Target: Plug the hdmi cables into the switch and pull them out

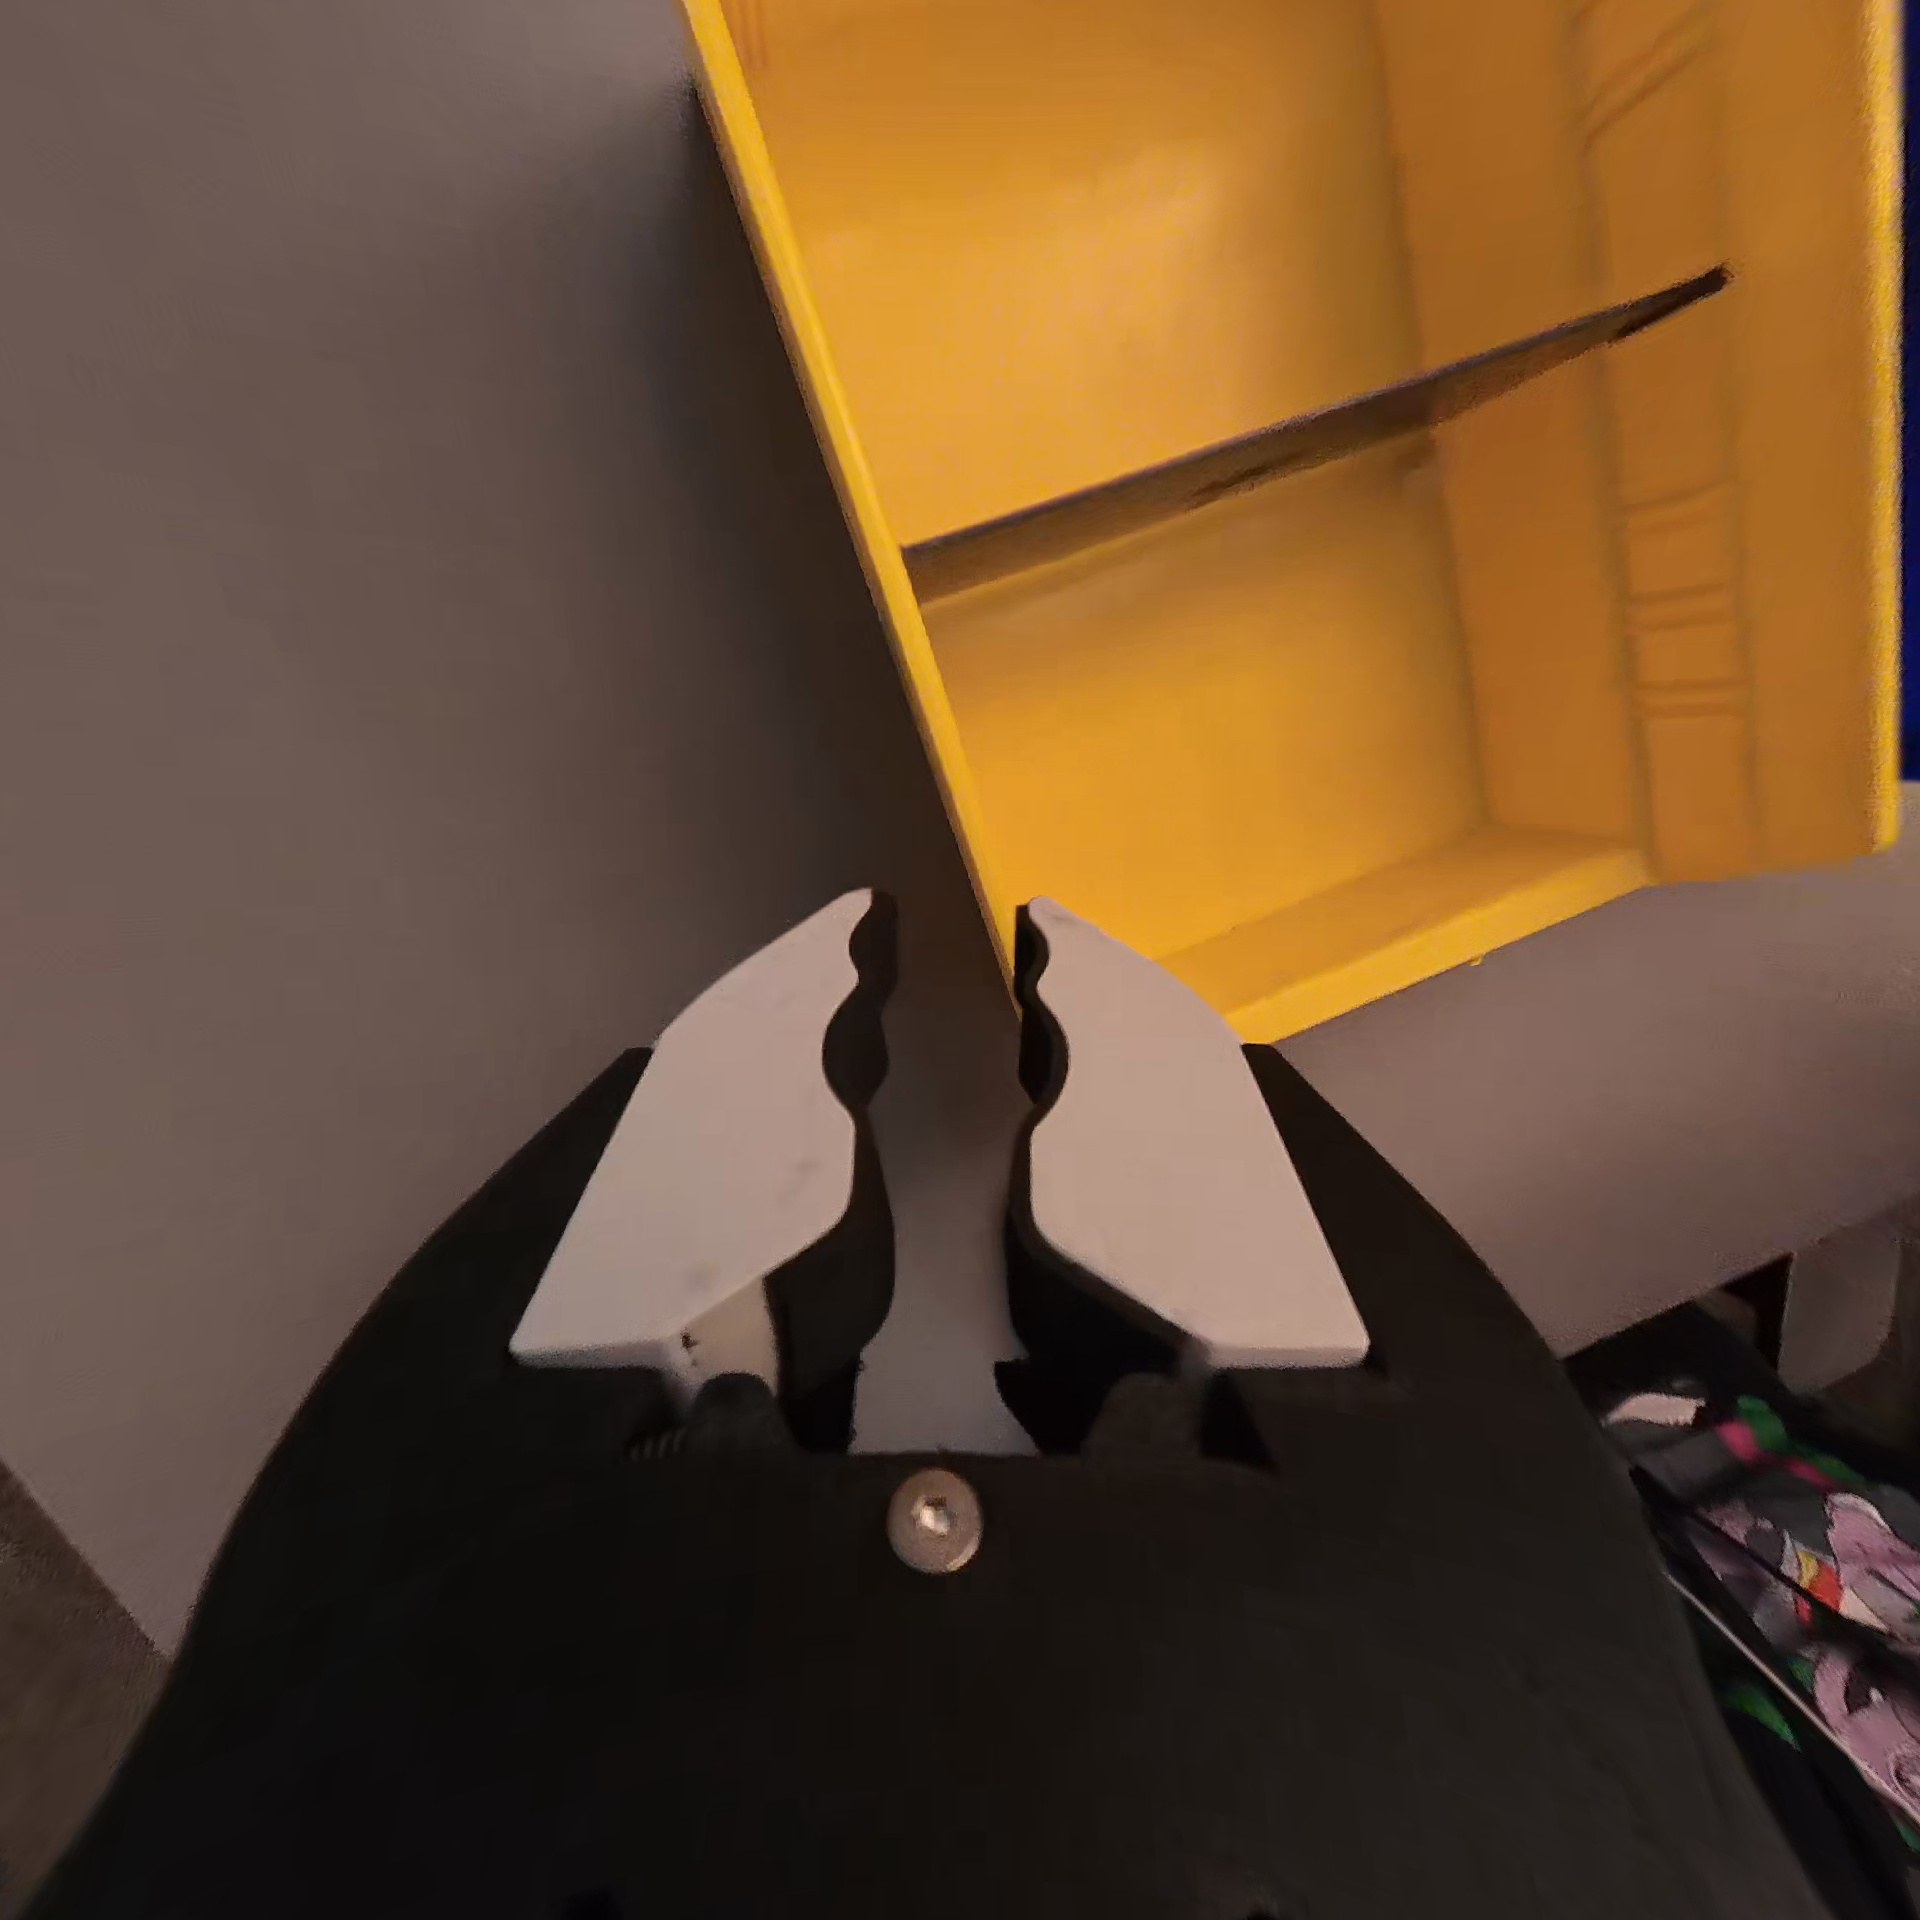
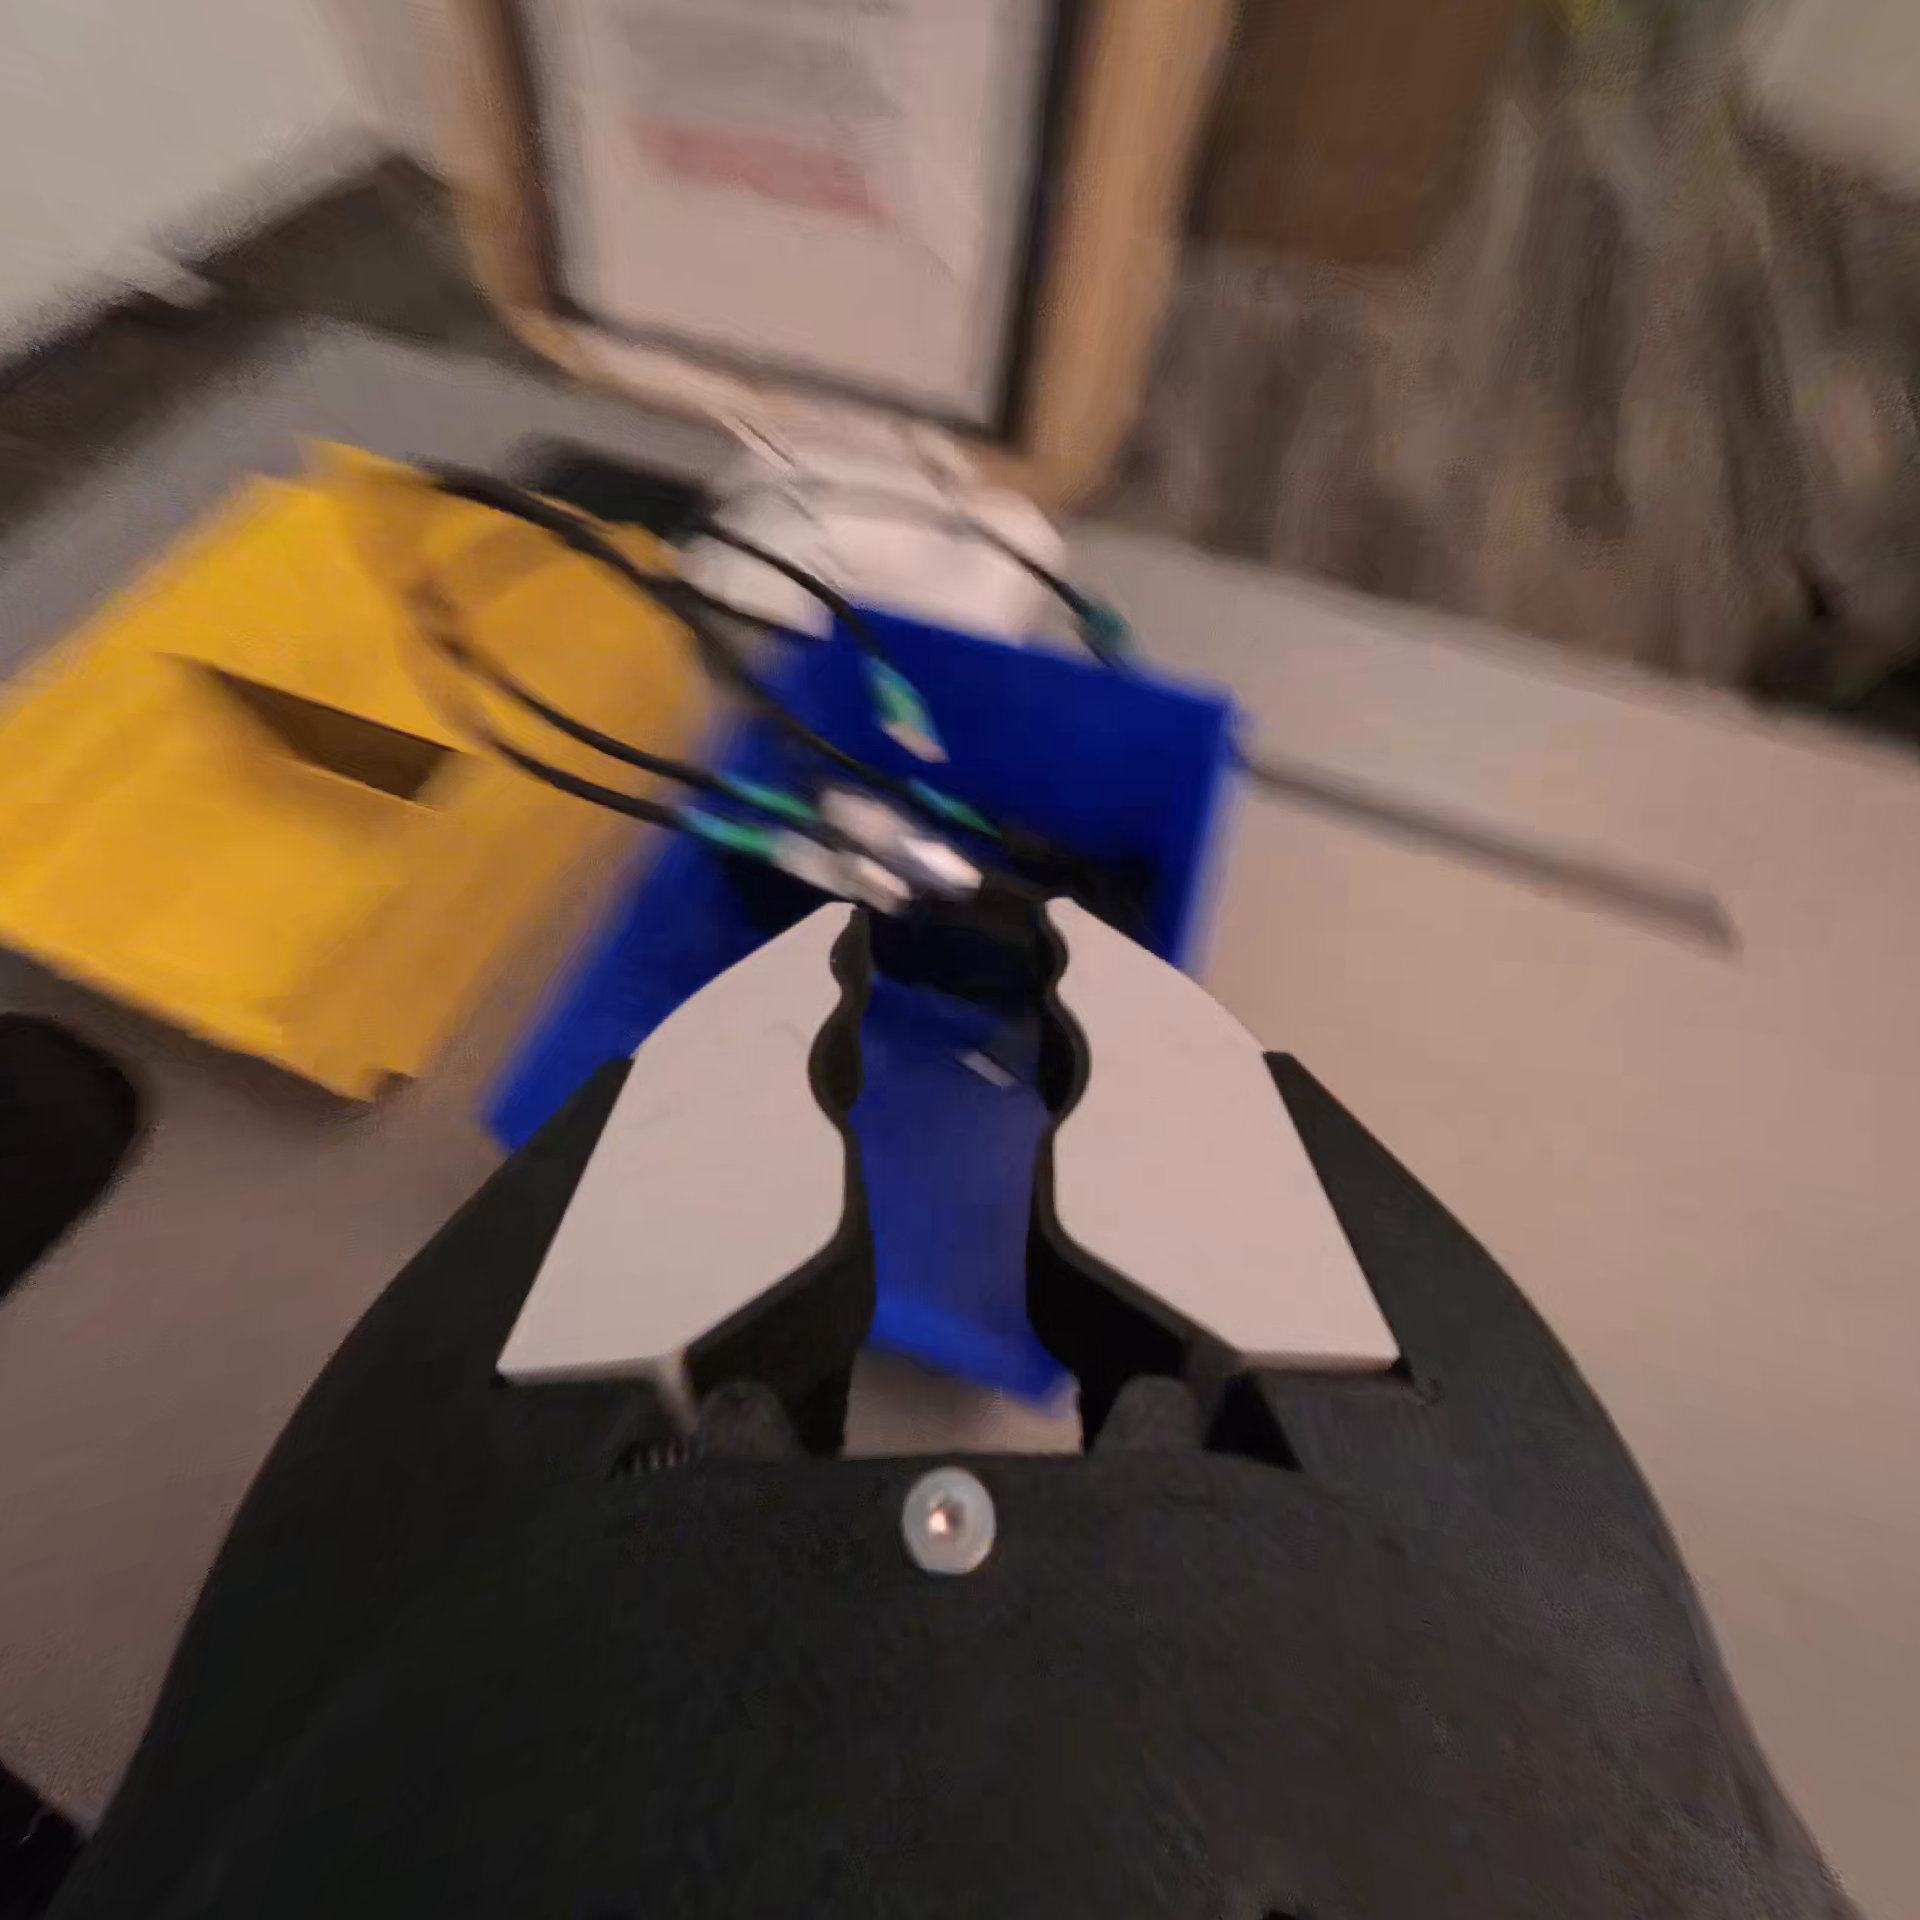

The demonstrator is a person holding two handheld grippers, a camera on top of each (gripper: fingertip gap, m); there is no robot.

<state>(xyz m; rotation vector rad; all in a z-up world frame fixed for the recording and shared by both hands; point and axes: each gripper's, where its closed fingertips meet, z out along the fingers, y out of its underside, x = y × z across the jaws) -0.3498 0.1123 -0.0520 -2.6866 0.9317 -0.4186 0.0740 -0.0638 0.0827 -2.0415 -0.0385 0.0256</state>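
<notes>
Ridged yellow plastic bin (image 1: 1195,312), thin black cables (image 2: 623,582)

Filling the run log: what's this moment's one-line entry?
left gripper: open, empty, beside yellow bin | right gripper: open, over blue bin, near cables

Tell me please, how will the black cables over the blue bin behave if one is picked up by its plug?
The black cables look thin and already sag in curves, so one would probably hang floppy. They likely weigh little. Several lie close together over the blue bin, so neighbours may drag along. The picture is blurred, so this is uncertain.
</notes>
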